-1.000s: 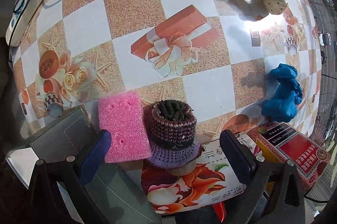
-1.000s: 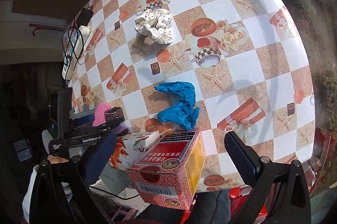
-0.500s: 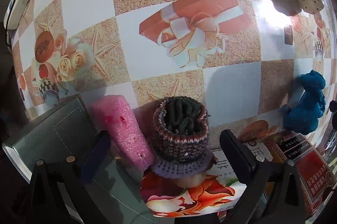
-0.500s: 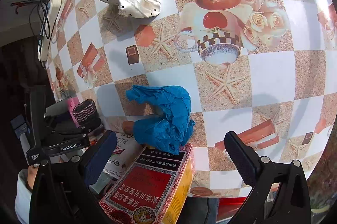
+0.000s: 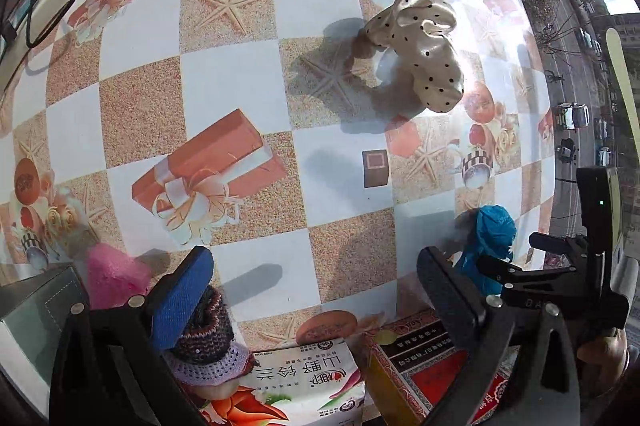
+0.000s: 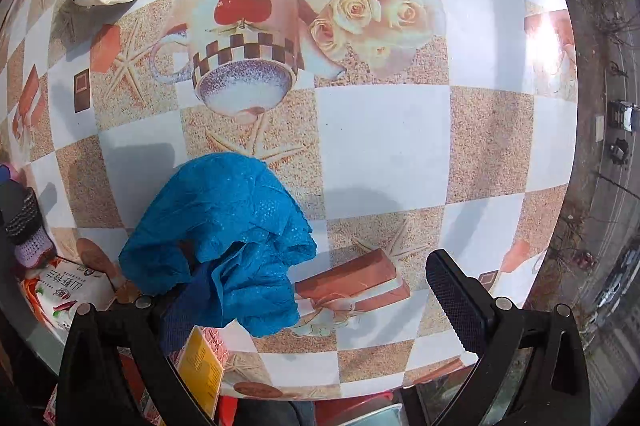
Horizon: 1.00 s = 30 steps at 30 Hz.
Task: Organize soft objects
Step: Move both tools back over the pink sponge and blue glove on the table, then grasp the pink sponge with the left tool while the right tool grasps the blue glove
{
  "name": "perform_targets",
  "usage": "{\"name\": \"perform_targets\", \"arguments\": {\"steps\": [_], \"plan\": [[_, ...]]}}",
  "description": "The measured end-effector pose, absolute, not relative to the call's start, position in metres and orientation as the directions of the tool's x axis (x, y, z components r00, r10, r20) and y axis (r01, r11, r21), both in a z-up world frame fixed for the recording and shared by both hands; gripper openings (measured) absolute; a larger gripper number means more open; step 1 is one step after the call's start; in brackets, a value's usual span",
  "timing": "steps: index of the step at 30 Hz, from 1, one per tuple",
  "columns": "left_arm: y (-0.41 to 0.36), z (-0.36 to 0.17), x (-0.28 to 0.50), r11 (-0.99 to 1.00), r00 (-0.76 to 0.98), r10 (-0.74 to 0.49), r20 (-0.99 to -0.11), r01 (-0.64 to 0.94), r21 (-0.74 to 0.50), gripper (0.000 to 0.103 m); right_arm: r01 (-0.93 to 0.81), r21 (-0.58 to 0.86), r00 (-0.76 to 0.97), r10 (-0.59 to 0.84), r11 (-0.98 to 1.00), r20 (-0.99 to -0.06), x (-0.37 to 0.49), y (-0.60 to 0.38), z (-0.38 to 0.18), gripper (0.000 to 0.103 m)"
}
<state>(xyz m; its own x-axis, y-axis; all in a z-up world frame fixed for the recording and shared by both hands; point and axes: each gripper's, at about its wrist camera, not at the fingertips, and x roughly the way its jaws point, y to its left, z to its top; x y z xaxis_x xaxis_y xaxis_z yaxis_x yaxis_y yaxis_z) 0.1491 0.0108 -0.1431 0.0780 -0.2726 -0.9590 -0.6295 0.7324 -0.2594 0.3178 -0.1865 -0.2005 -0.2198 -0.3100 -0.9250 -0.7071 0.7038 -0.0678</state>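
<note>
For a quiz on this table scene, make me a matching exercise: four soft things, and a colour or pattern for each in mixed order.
Things:
1. scrunchie
2. crumpled cloth
3. sponge
4. knitted hat

Looks:
A. pink
B. dark stripes with a lilac brim
C. cream with black dots
D. blue

Pairs: 1-C, 2-D, 3-A, 4-B

Blue cloth (image 6: 224, 226), polka-dotted cream scrunchie (image 5: 420, 53)

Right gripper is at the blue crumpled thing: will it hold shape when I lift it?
Probably not. The blue crumpled material looks thin and creased, so it should droop and unfold. It seems light. Pinched at one fold, an end may trail on the tablecloth.
</note>
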Motion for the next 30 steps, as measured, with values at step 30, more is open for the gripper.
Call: {"name": "perform_targets", "arguments": {"steps": [30], "plan": [[0.099, -0.232, 0.101, 0.874, -0.369, -0.151, -0.917, -0.483, 0.05, 0.103, -0.597, 0.203, -0.391, -0.06, 0.776, -0.918, 0.297, -0.213, -0.187, 0.103]]}}
